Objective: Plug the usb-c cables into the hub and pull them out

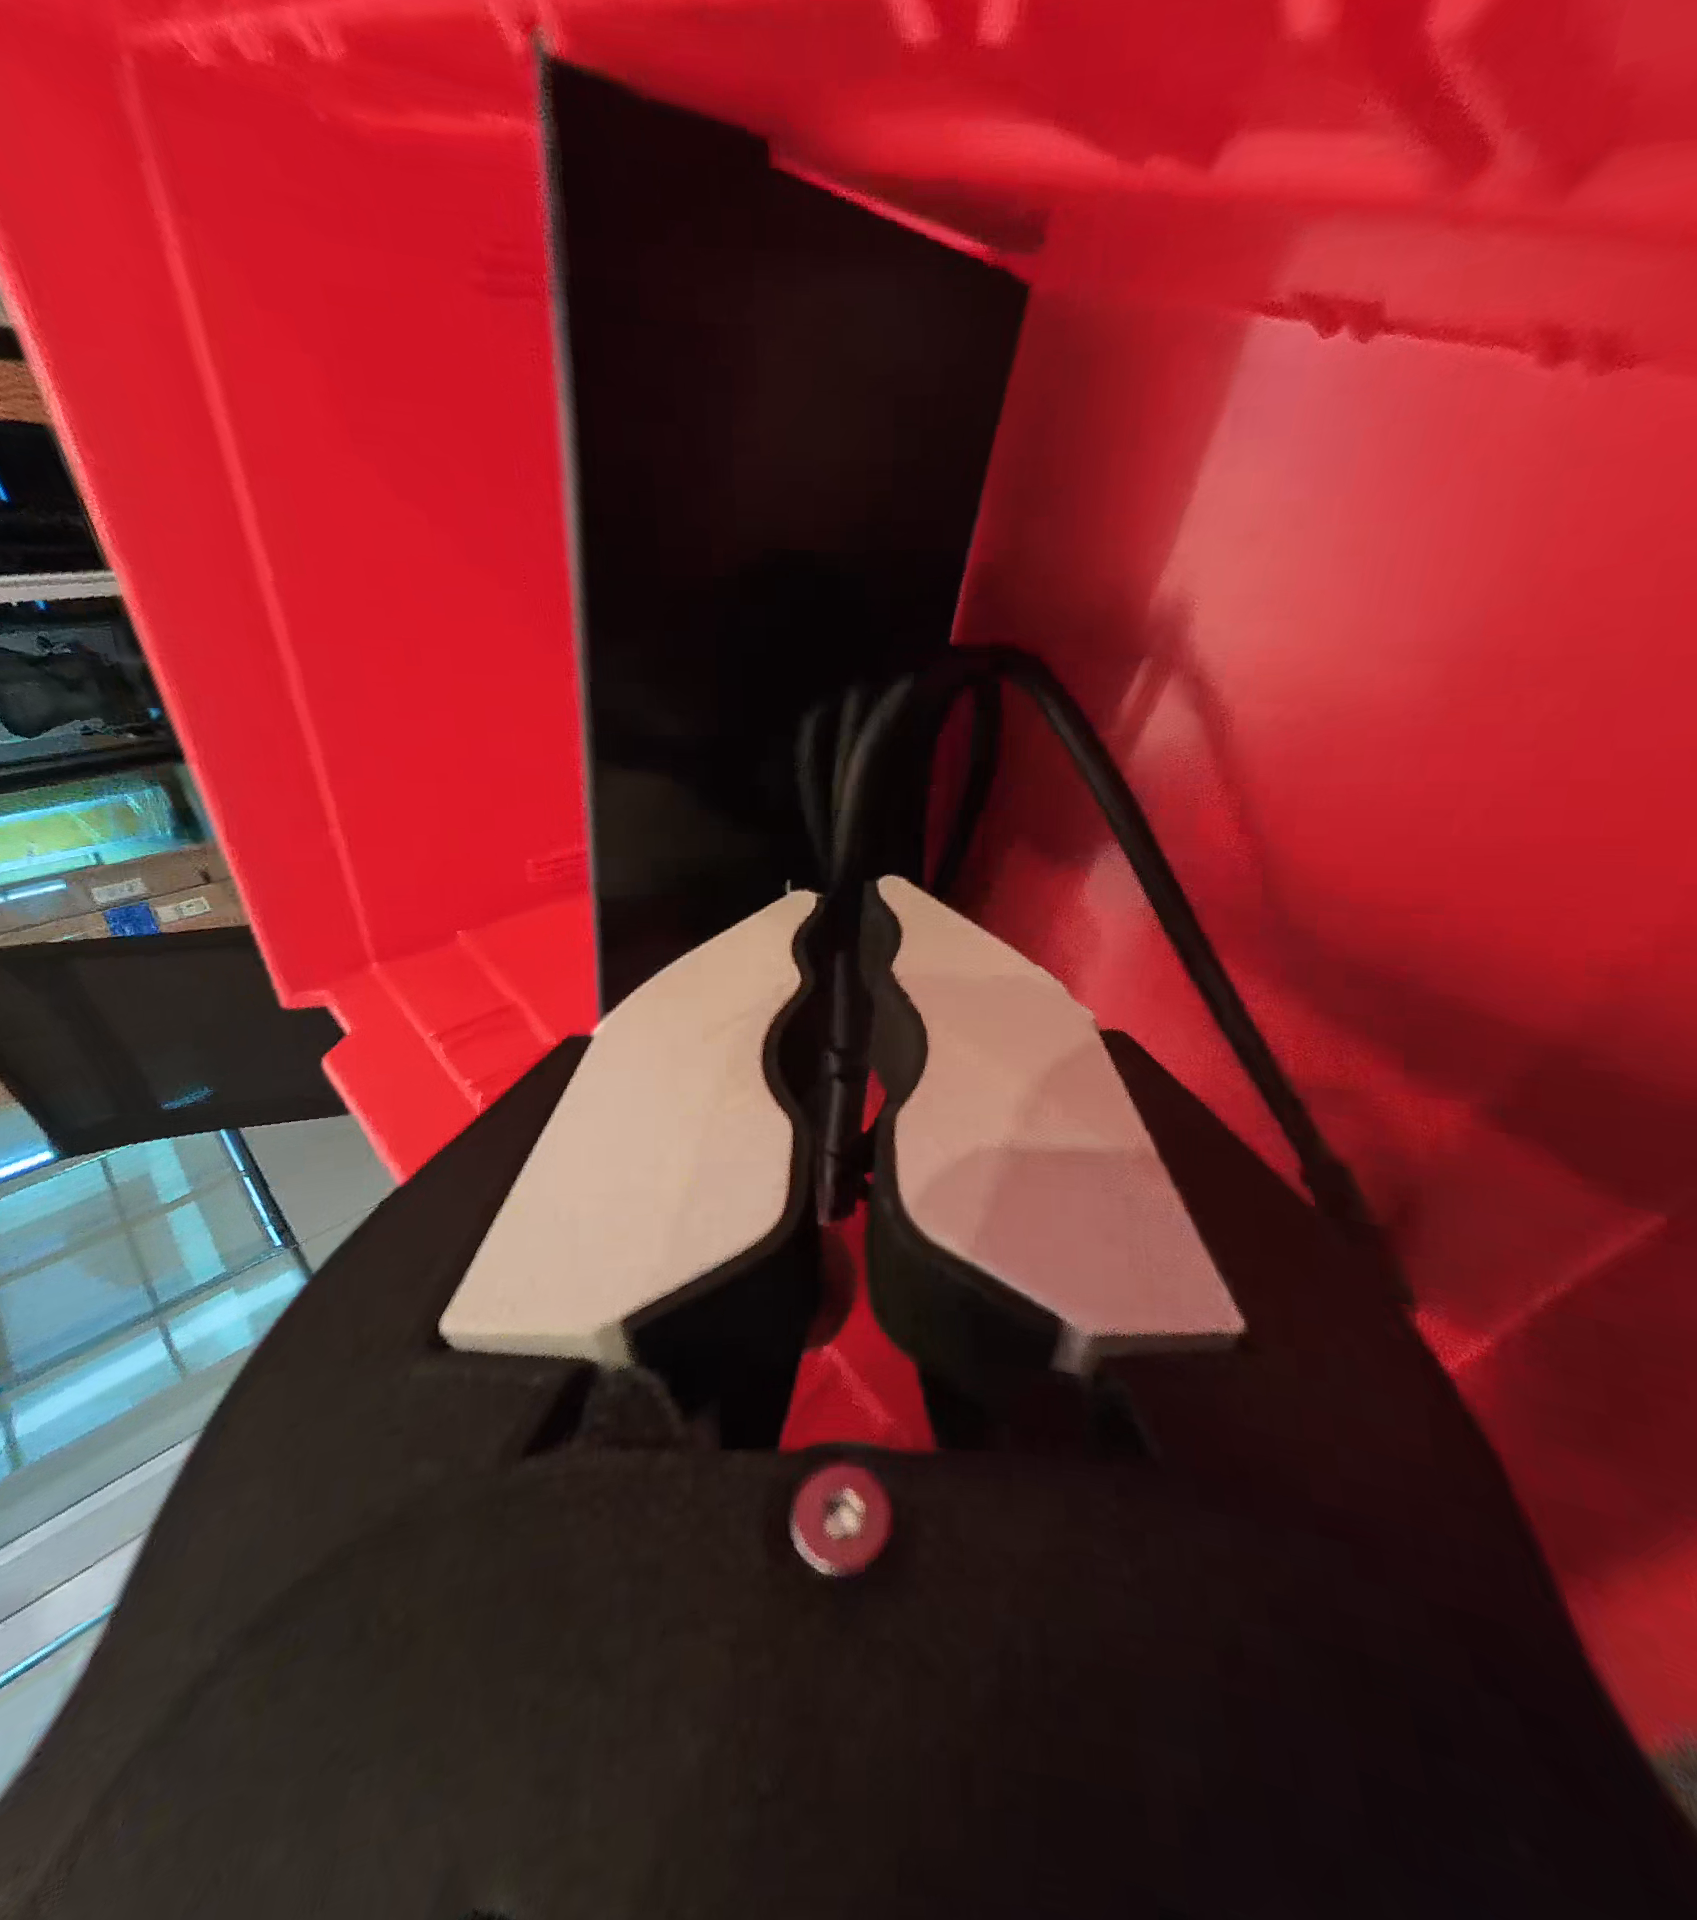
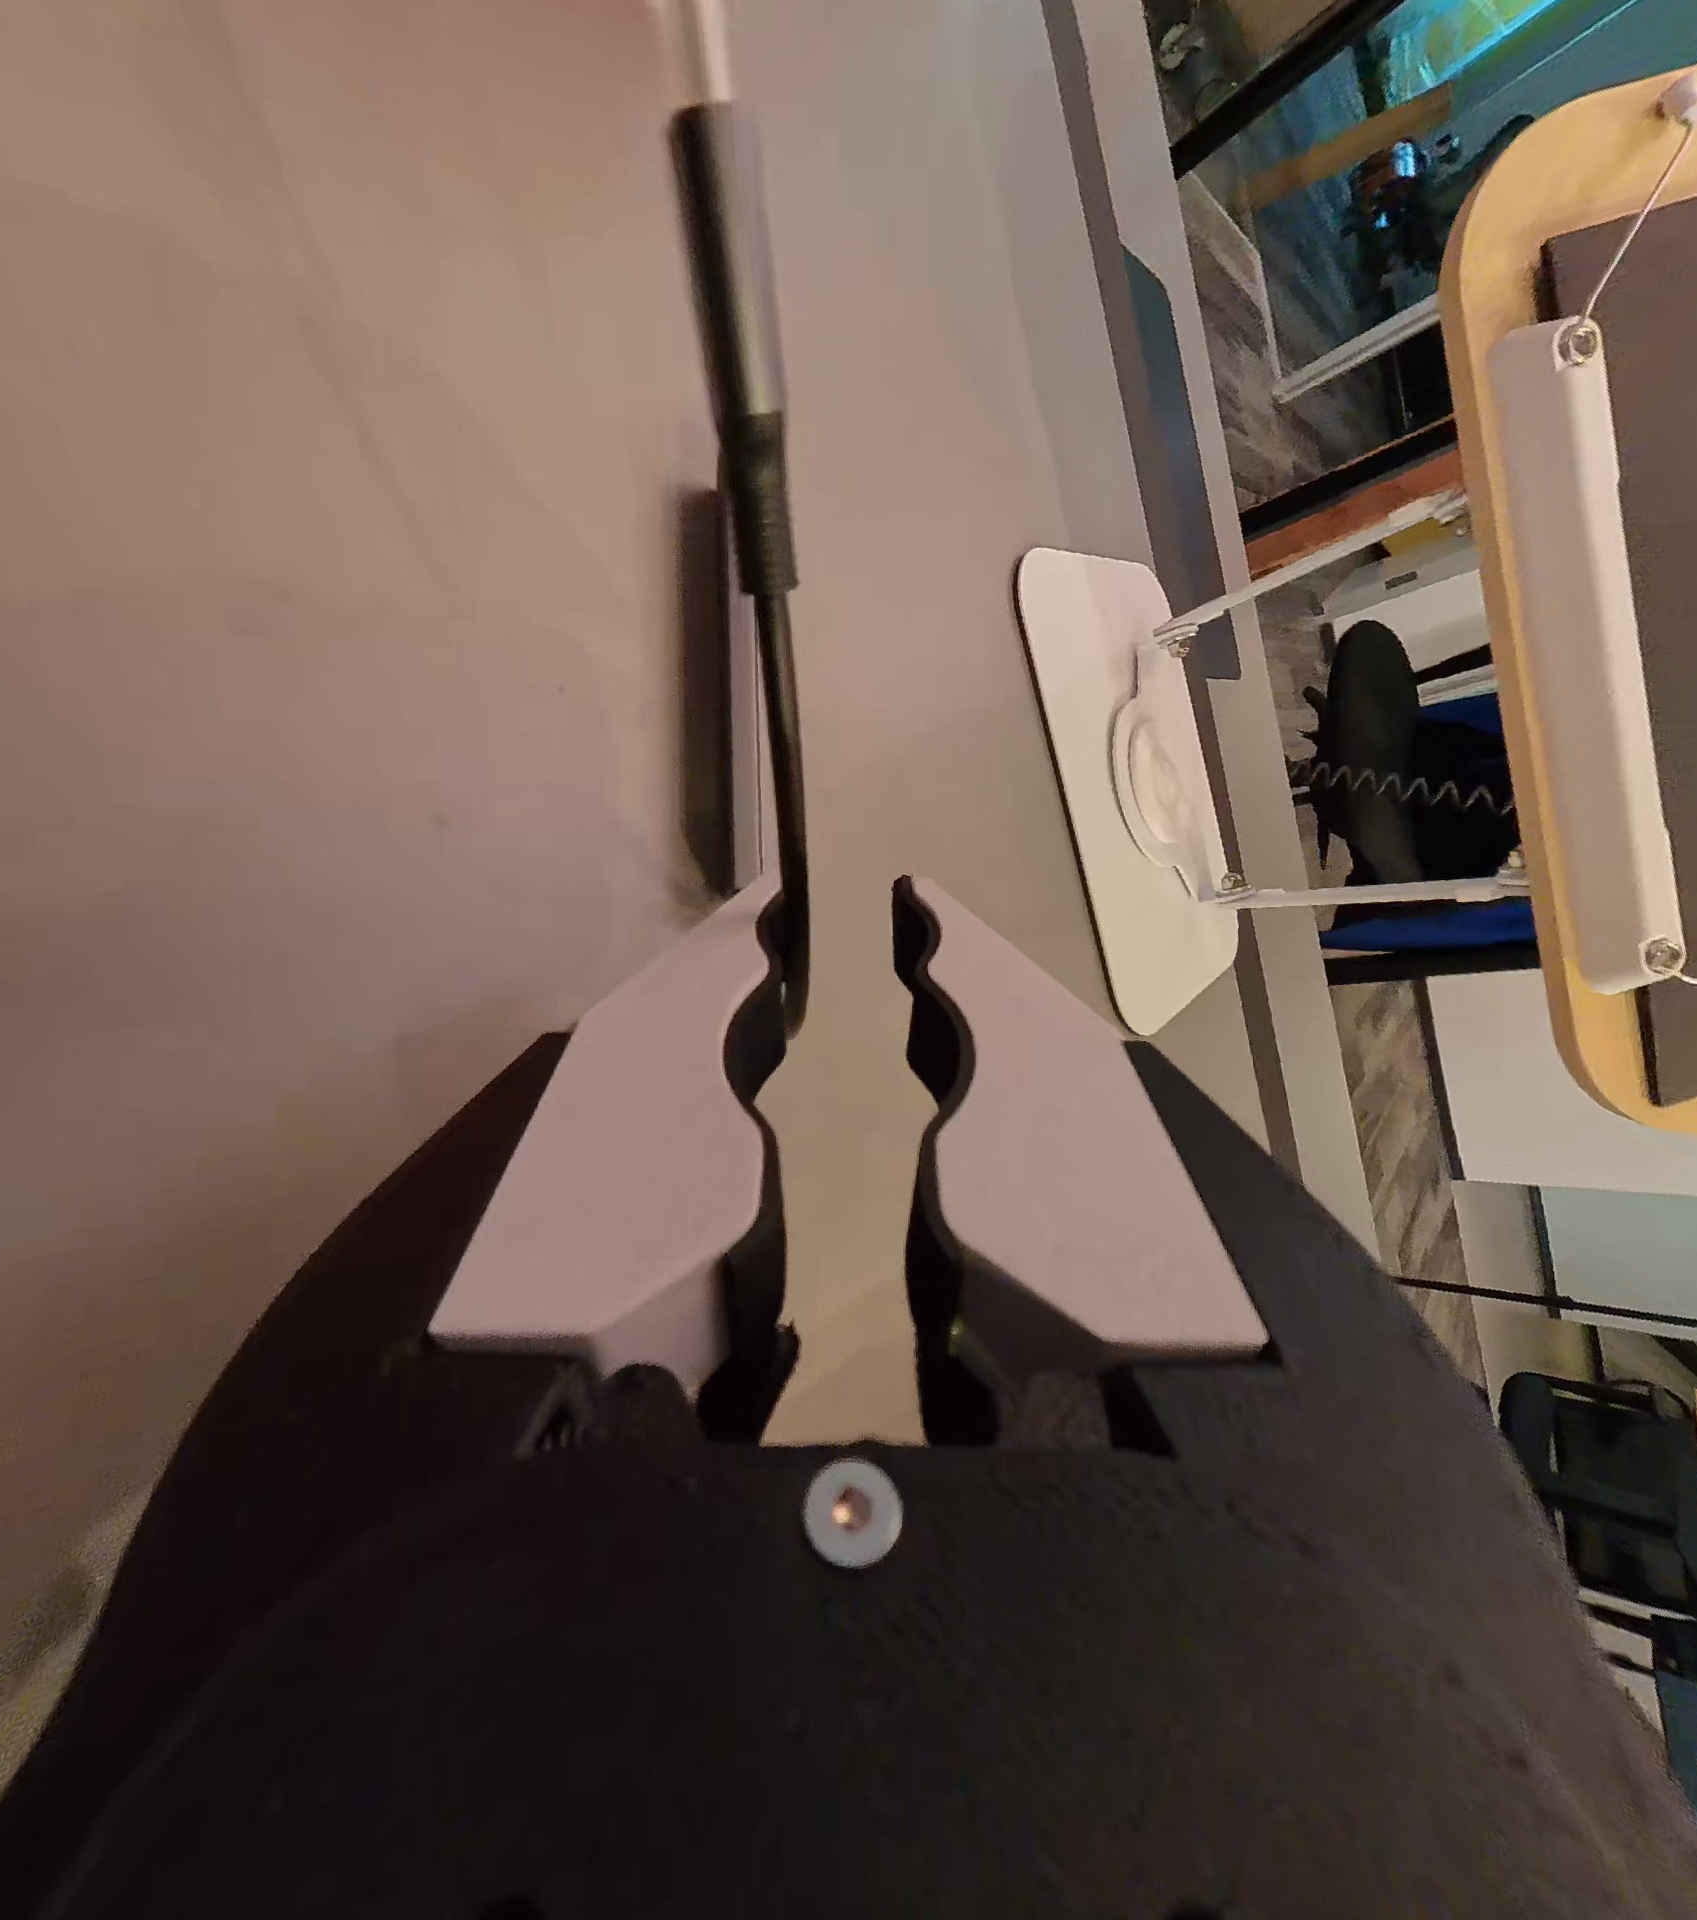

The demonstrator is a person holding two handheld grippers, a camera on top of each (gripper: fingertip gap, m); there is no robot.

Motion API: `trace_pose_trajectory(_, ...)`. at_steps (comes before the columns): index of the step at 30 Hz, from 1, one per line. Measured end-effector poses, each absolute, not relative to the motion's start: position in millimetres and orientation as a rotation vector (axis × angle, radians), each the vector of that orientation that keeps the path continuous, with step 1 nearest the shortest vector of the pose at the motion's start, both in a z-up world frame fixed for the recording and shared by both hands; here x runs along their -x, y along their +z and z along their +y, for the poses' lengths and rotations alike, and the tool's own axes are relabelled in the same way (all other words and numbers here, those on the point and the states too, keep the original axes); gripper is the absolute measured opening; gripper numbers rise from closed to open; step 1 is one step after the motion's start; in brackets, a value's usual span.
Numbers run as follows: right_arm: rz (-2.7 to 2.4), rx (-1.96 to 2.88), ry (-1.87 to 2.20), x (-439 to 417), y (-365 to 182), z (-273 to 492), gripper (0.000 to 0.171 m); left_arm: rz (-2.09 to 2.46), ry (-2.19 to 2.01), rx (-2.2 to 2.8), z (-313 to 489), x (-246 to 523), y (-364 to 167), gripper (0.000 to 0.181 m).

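Observation:
In the left wrist view my left gripper (image 1: 844,899) is shut on a thin black cable (image 1: 839,1039) that runs lengthwise between the white fingers. Past the tips the cable gathers into a loop (image 1: 927,707), and one strand trails down to the right. In the right wrist view my right gripper (image 2: 839,894) is open. A black cable (image 2: 787,727) lies against its left finger's inner edge, not clamped. That cable runs forward to a grey metal plug housing (image 2: 730,270) on the pale tabletop (image 2: 304,520). A dark flat slab (image 2: 704,665) lies beside it, seen edge-on. I cannot make out the hub's ports.
A red plastic bin (image 1: 1446,727) surrounds the left gripper closely, with a black panel (image 1: 771,468) standing inside it. Right of my right gripper a white stand base (image 2: 1083,748) sits at the table edge and carries a wood-framed dark board (image 2: 1509,623). Shelves and chairs lie beyond. There is about 35 cm between the tips of the two grippers.

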State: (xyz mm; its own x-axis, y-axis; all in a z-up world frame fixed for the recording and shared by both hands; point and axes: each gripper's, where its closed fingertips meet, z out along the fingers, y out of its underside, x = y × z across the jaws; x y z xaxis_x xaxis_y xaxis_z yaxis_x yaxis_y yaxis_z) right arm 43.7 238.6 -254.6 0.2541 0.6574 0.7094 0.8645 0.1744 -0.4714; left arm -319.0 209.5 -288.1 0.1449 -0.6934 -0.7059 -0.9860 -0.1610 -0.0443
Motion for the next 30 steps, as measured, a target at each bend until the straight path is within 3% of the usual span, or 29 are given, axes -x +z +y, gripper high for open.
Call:
trace_pose_trajectory(6,-1.599,1.538,-0.238,-51.1,-254.7,219.3,0.026,1.431,0.645,1.887,202.8,321.2,-234.9,0.004)
trace_pose_trajectory(12,-1.744,1.749,-0.166,-72.5,-282.1,198.3,0.054,1.247,0.494,1.821,198.8,308.3,-177.7,0.004)
trace_pose_trajectory(17,-1.822,1.919,-0.111,-94.1,-295.7,179.8,0.067,1.204,0.379,1.752,196.3,272.3,-149.0,0.004)
trace_pose_trajectory(20,-1.791,1.996,-0.160,-108.9,-292.2,180.6,0.069,1.202,0.330,1.717,194.9,248.5,-137.4,0.004)
trace_pose_trajectory(24,-1.589,1.946,-0.338,-119.8,-259.2,207.8,0.044,1.165,0.140,1.659,187.8,205.0,-117.2,0.003)
trace_pose_trajectory(30,-1.471,1.711,0.117,-48.2,-201.9,183.0,0.042,1.083,-0.273,1.600,175.8,132.5,-96.4,0.003)
